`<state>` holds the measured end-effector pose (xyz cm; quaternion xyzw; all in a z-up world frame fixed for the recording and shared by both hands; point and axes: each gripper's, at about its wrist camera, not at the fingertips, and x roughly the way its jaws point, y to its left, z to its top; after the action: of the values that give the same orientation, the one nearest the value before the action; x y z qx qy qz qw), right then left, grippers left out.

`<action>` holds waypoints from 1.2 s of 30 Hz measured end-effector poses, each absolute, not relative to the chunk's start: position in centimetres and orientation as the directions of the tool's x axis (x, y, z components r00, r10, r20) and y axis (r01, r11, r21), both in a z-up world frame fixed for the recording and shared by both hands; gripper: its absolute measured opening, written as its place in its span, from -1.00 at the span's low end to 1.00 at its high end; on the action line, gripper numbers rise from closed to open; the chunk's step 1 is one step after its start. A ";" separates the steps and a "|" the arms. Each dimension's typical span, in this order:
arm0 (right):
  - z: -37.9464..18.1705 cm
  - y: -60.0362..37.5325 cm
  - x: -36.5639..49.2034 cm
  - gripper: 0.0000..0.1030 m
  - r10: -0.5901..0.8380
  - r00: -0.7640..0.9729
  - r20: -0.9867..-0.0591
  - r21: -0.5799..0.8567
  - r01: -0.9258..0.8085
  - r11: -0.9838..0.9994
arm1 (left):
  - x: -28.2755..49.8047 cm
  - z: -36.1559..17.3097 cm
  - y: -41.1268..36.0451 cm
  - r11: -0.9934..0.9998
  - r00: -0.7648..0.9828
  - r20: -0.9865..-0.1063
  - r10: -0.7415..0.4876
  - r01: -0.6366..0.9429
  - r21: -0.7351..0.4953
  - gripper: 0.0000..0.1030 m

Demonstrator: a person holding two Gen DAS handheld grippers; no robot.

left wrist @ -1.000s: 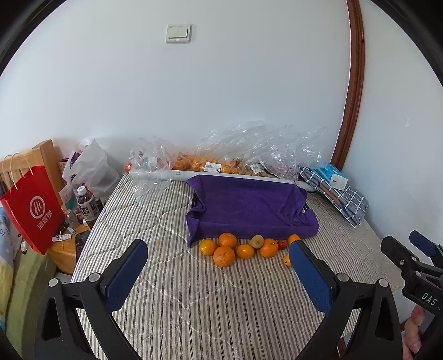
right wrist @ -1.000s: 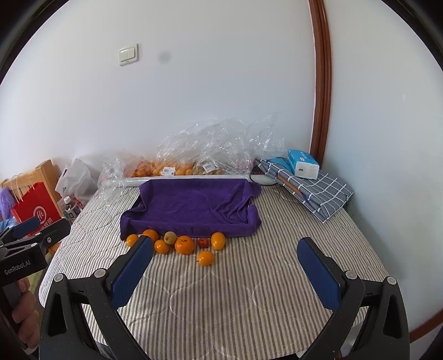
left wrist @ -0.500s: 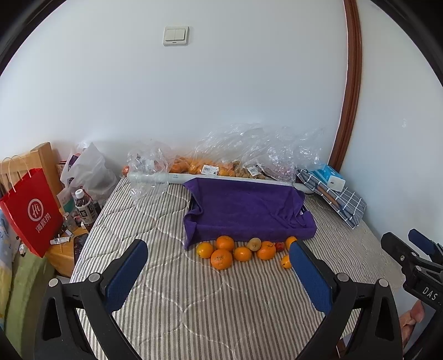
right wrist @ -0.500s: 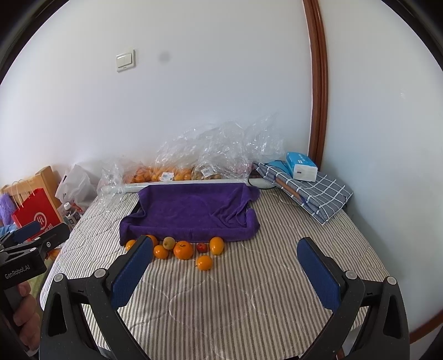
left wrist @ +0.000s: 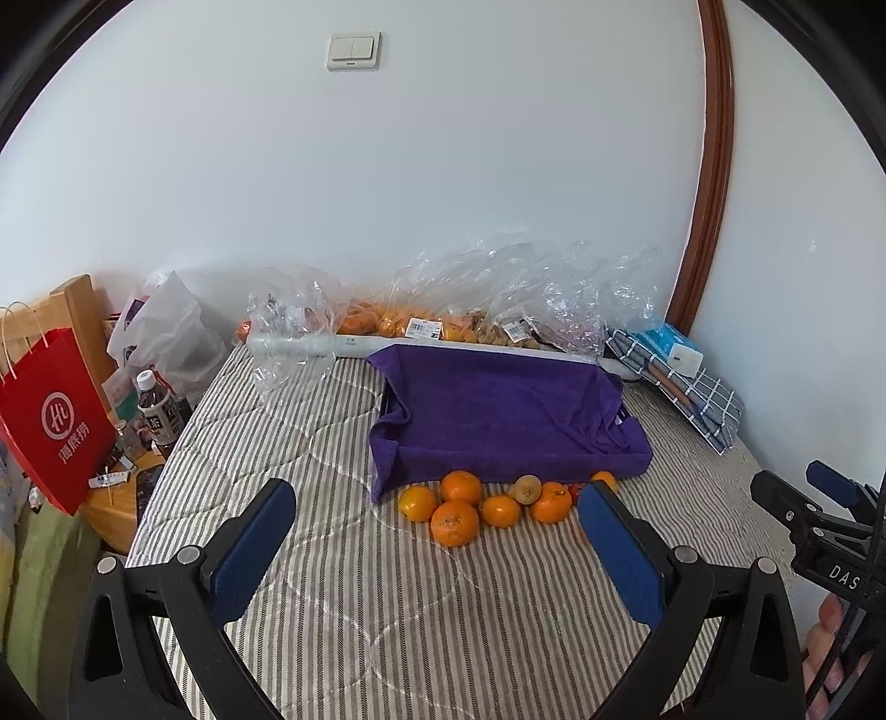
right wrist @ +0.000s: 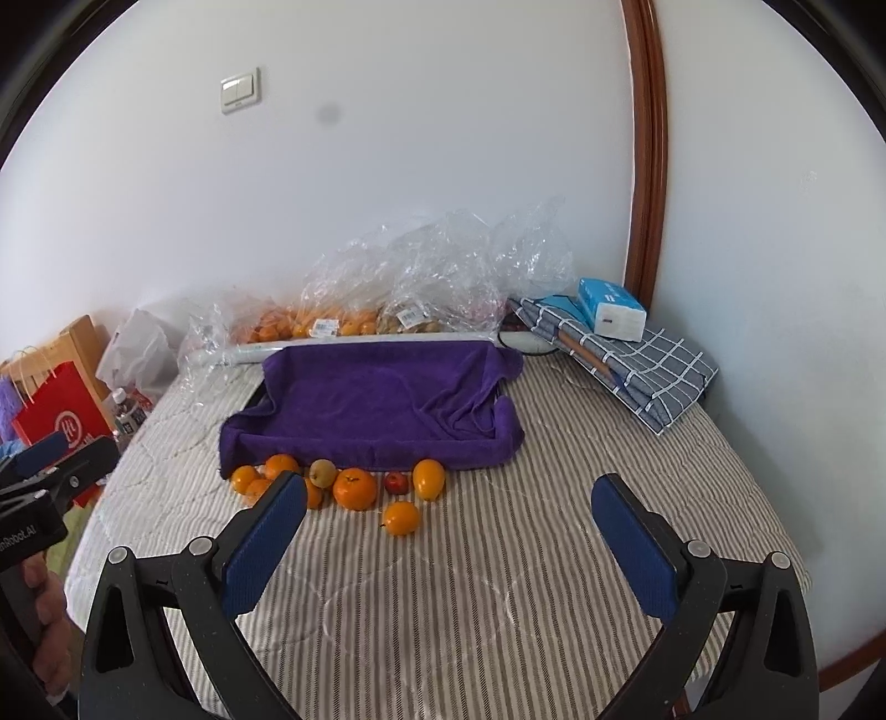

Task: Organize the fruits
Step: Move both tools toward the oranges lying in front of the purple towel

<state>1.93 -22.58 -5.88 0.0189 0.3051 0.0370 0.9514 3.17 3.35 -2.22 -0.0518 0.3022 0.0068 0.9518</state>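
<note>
This is a bedroom in a home. A bed with a grey-and-white striped quilted mattress (left wrist: 354,598) fills the corner of plain white walls, under a white wall light switch (left wrist: 353,51). A folded blue-and-white checked blanket (right wrist: 642,371) lies on it, and a red paper shopping bag (left wrist: 52,421) stands beside a wooden bedside stand (left wrist: 119,512).

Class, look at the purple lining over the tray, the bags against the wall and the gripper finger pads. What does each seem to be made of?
Purple lining: apparently terry towel, matte and fuzzy, draping in soft folds. Bags: thin clear plastic film, crinkled and glinting, with oranges showing through. Finger pads: probably blue rubber or foam, with a fine dotted texture, on glossy black frames, likely plastic.
</note>
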 end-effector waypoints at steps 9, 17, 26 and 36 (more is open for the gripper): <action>-10.3 -21.5 5.8 0.89 0.082 0.769 -0.634 0.044 -0.070 0.997 | 6.8 -6.3 5.5 0.993 0.781 -0.623 -0.036 -0.043 -0.112 0.93; -14.8 -20.9 9.3 0.69 0.064 0.720 -0.691 0.027 -0.063 0.998 | 9.5 -9.7 6.6 0.995 0.731 -0.681 -0.052 -0.019 -0.097 0.86; -17.4 -20.4 11.0 0.58 0.067 0.693 -0.718 0.031 -0.064 0.997 | 10.7 -12.0 8.6 0.992 0.701 -0.712 -0.040 -0.058 -0.112 0.80; -18.9 -20.6 11.4 0.20 0.081 0.680 -0.729 0.041 -0.075 0.996 | 11.2 -14.2 10.0 0.984 0.664 -0.746 -0.041 -0.103 -0.146 0.80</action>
<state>11.44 -20.56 -18.86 0.0041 0.3980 0.0425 0.9164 11.17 9.96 -14.16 -0.0878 0.4092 0.0169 0.9080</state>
